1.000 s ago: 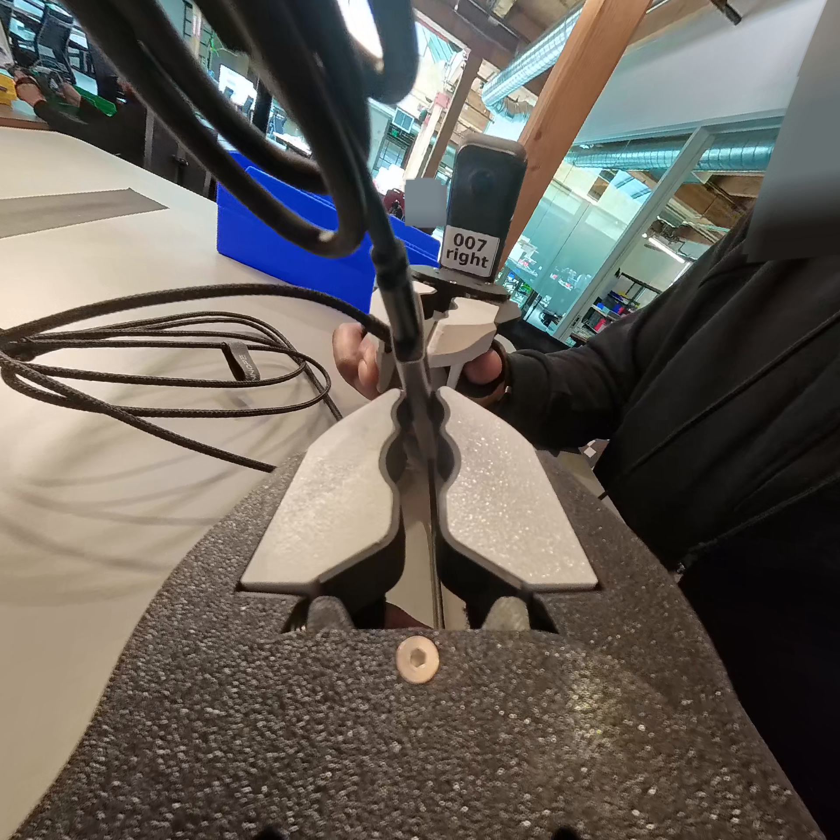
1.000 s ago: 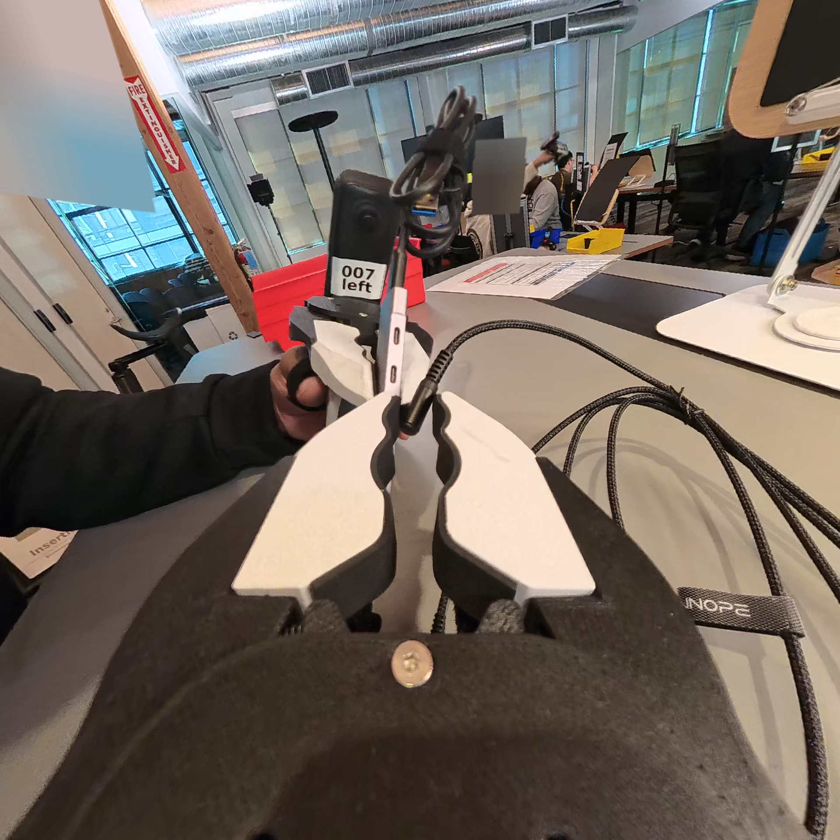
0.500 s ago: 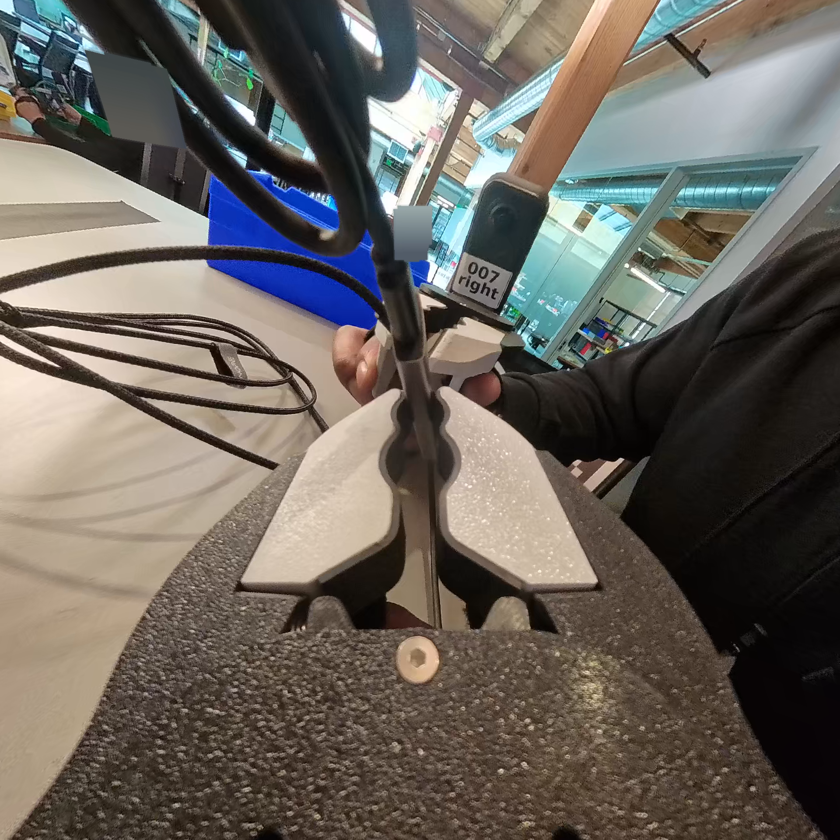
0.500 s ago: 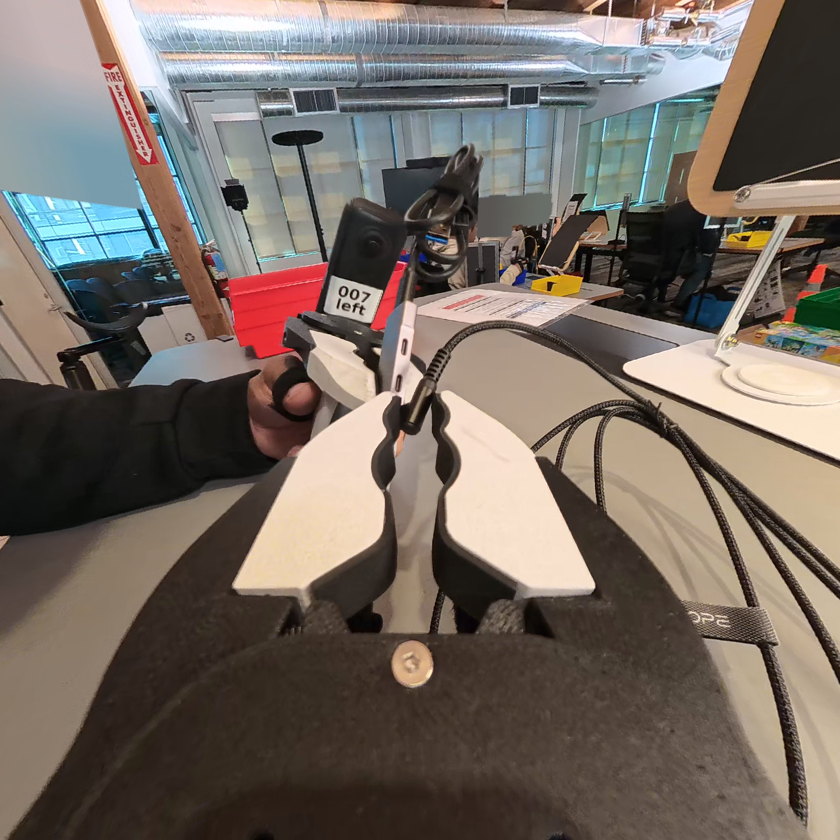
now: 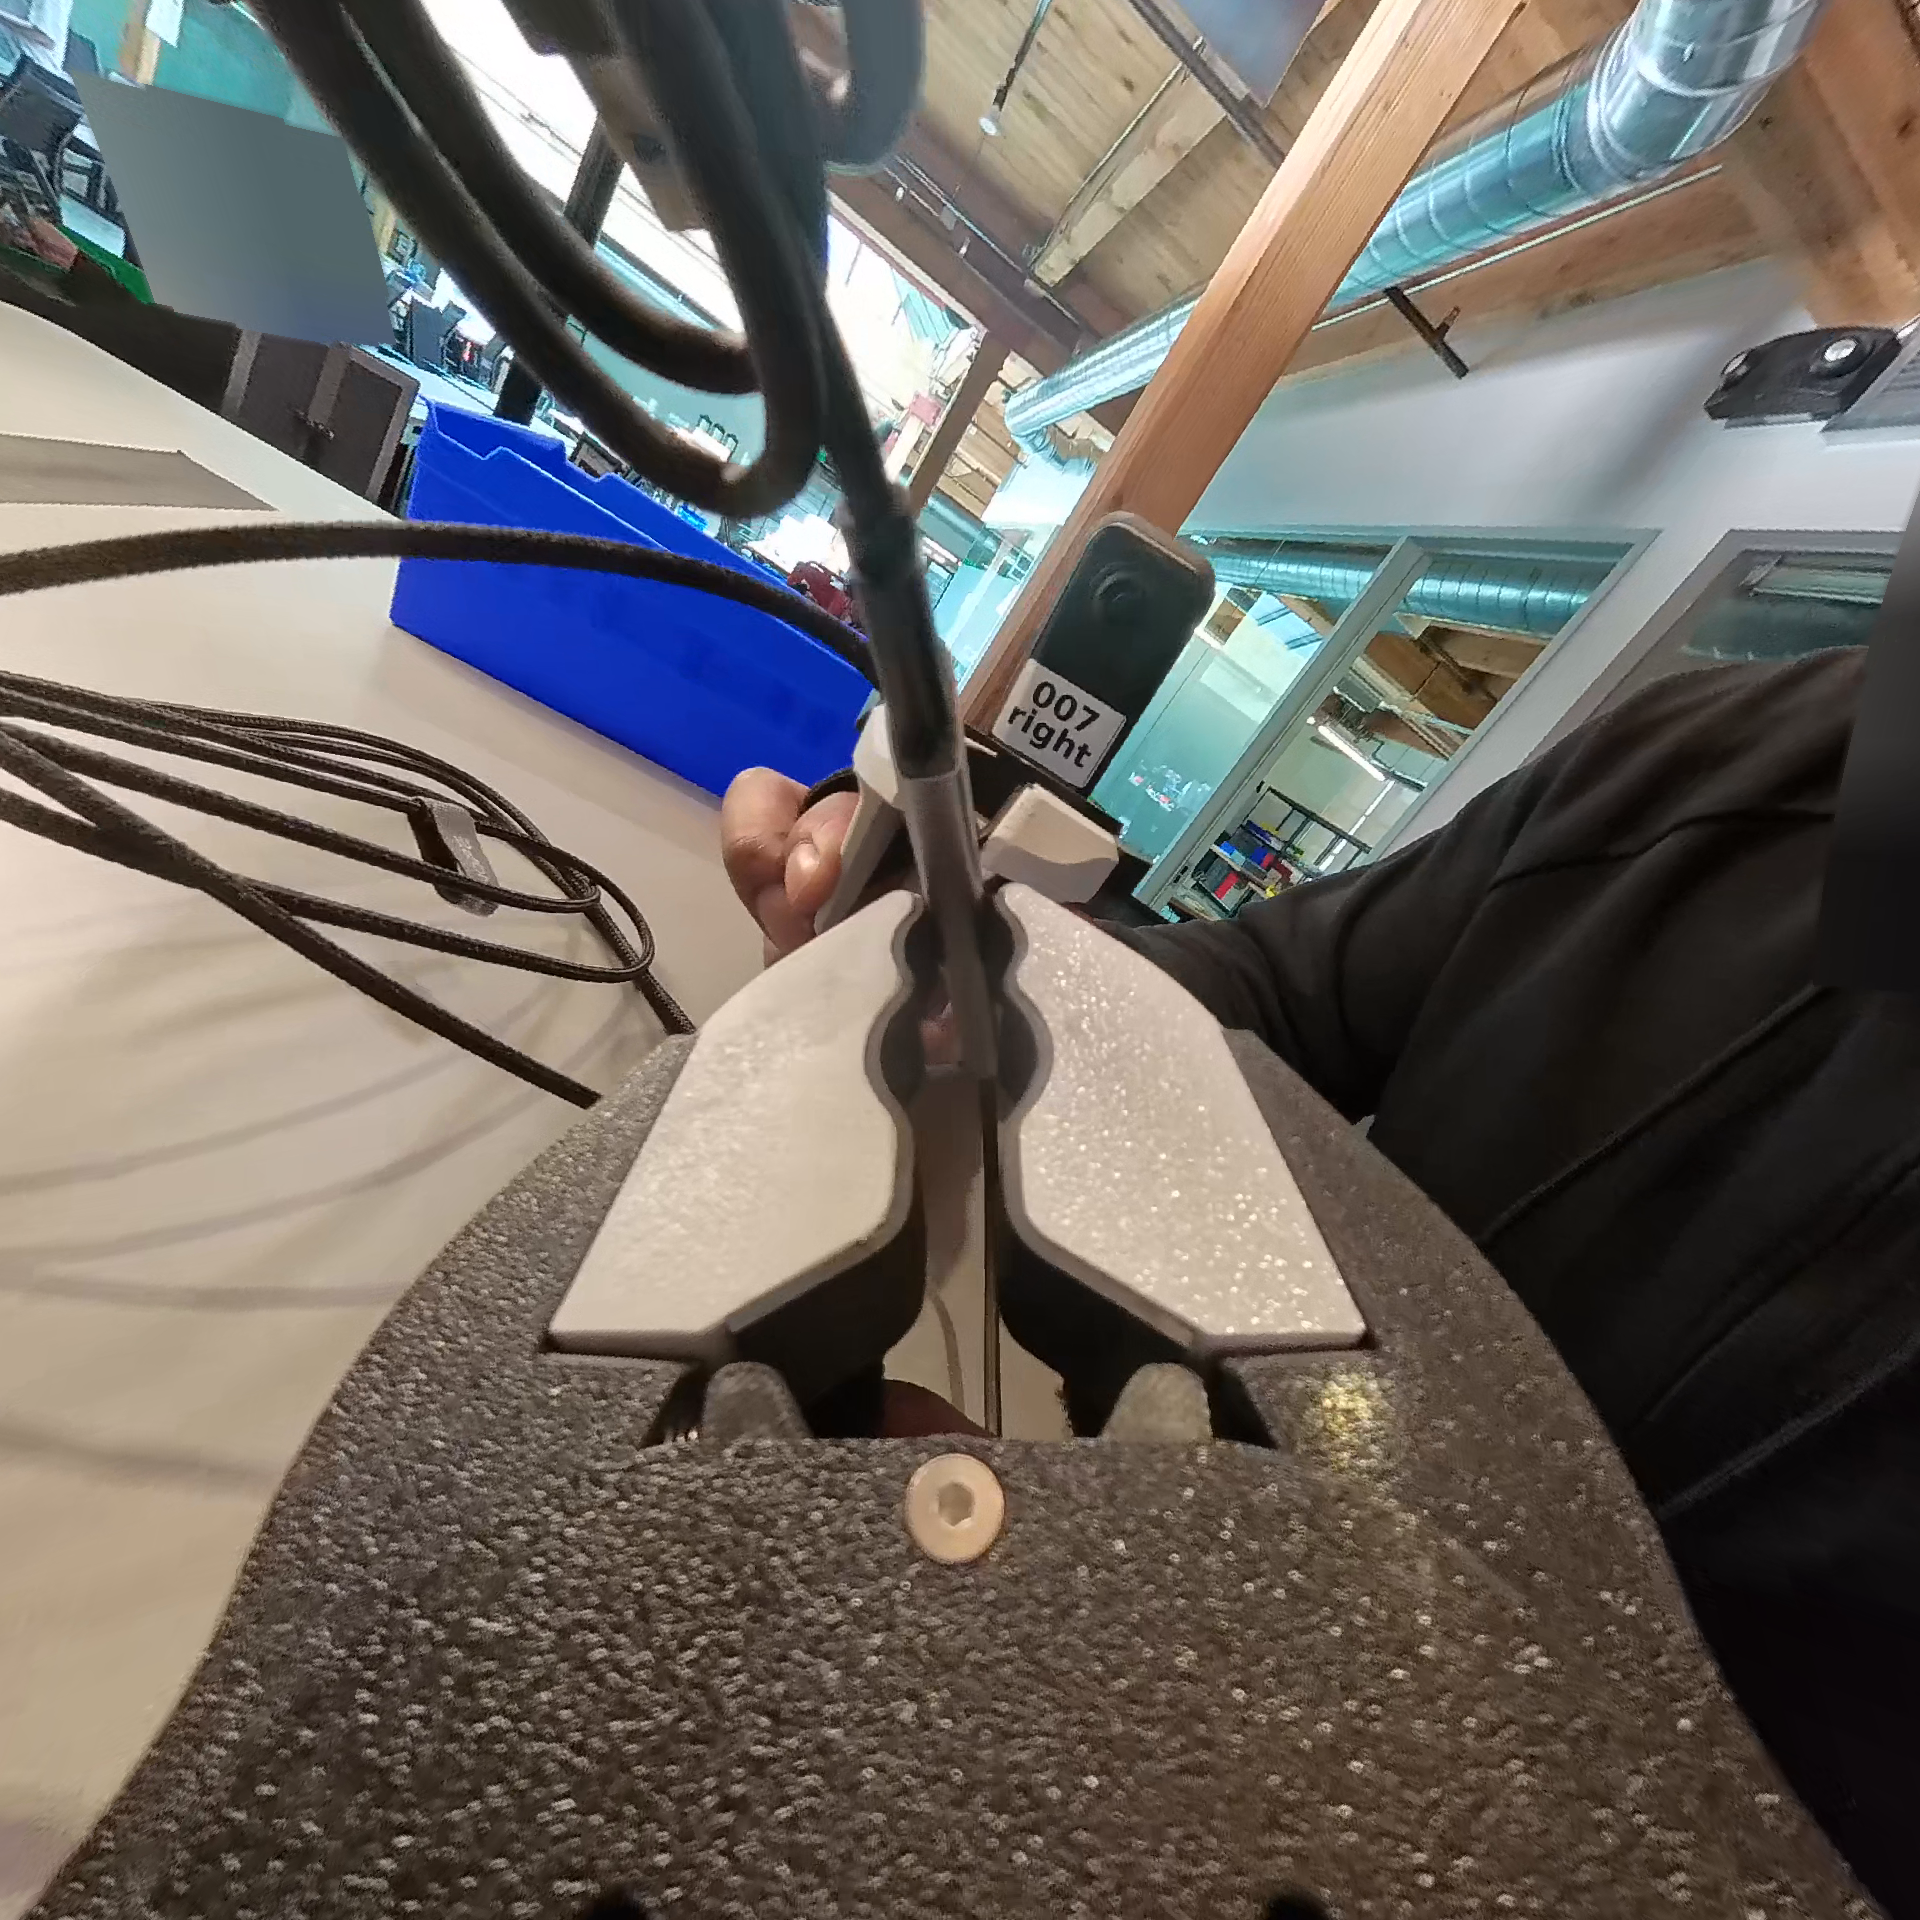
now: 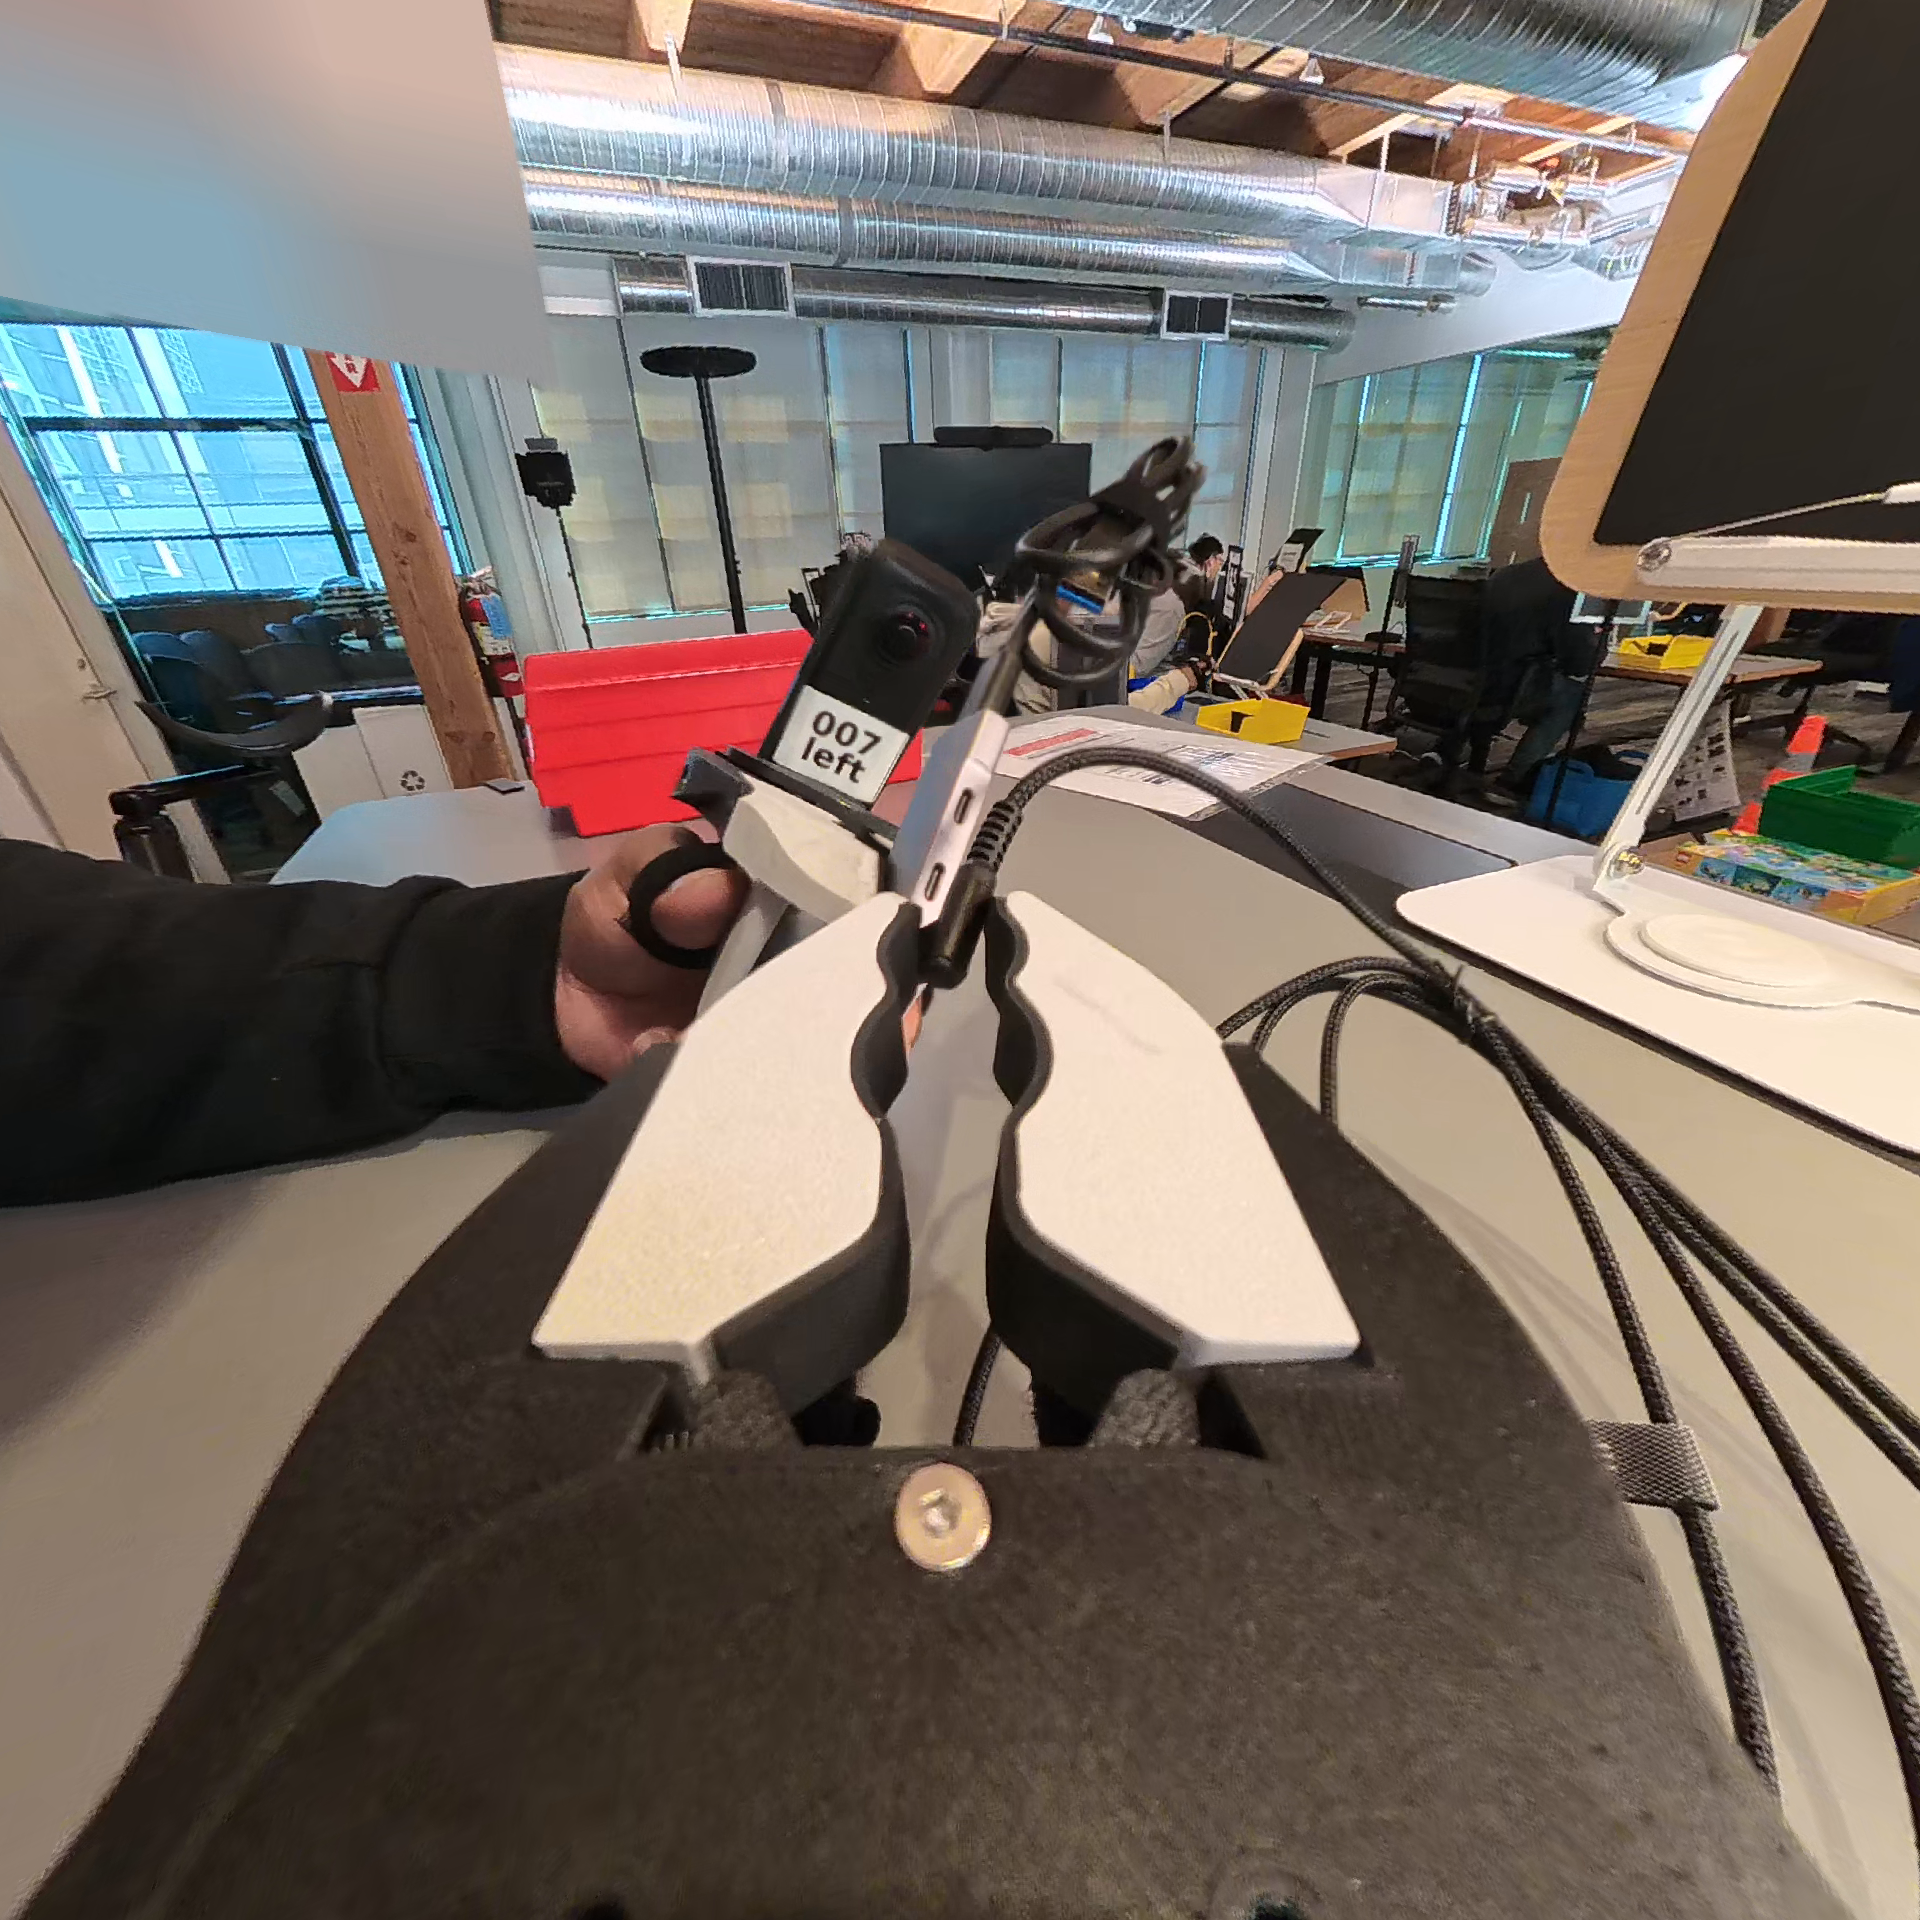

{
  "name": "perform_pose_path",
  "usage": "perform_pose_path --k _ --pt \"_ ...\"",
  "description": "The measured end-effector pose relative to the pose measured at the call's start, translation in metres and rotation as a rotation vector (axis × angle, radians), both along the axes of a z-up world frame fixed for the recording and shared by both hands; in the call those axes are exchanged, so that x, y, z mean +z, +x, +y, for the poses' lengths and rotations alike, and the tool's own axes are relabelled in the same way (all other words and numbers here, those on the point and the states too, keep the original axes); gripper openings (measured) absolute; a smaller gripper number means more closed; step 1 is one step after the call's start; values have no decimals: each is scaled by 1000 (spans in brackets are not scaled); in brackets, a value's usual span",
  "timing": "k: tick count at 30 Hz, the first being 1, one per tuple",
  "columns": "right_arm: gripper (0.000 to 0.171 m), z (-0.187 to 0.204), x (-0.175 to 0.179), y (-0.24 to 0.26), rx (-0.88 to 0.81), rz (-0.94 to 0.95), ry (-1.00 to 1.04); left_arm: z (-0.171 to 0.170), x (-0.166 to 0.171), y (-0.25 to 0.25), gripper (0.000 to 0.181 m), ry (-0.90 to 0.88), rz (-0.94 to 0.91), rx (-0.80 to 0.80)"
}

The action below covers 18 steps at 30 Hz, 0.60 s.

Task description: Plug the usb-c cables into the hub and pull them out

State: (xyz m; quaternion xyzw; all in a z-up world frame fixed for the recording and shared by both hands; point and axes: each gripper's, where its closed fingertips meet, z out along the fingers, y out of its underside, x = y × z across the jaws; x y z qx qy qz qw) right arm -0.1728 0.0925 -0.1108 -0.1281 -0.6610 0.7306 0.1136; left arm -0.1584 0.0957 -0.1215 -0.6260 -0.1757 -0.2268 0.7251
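Two grippers: face each other above a pale tabletop (image 6: pixel 1403 1122), fingertips nearly meeting.
L gripper (image 5: pixel 961 977): pads pressed together on the silver hub (image 6: pixel 961 805), a thin flat bar seen edge-on btwn them; hub tilts up toward 1 o'clock in right wrist view.
Hub lead (image 5: pixel 582 260): smooth black cord, looped overhead at 12.
R gripper (image 6: pixel 951 940): spread a little, jaws not pinching; black USB-C plug (image 6: pixel 961 904) sits btwn the tips, touching hub's lower slot. Seated or not: can't tell.
Braided cable (image 6: pixel 1558 1122): woven black, arcs from plug out to 3–5 o'clock, bundled by a fabric strap (image 6: pixel 1652 1465).
Labels: white sticker w/ print on each gripper's black camera (image 6: pixel 894 649); text not given.
Edges/room: blue bin (image 5: pixel 623 613) at 11 o'clock, red bin (image 6: pixel 665 717) at 11; white stand base (image 6: pixel 1704 966) at 3, well apart.
Texture: grainy black foam bodies, speckled grey finger plates.
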Motion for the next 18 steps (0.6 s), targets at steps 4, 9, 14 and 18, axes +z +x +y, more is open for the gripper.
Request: perform_pose_path --k 4,9,14,18 --pt "12 1 -2 -7 -50 -17 10 2 0 -6 10 12 -25 42" --pt "14 3 -4 -15 -102 -68 17 -1 1 -15 10 23 -32 113" --pt "14 4 -5 -17 -109 -94 14 -4 3 -18 10 43 -51 116" --pt "14 5 -2 -16 -100 -104 -11 -2 2 -15 10 39 -50 92"
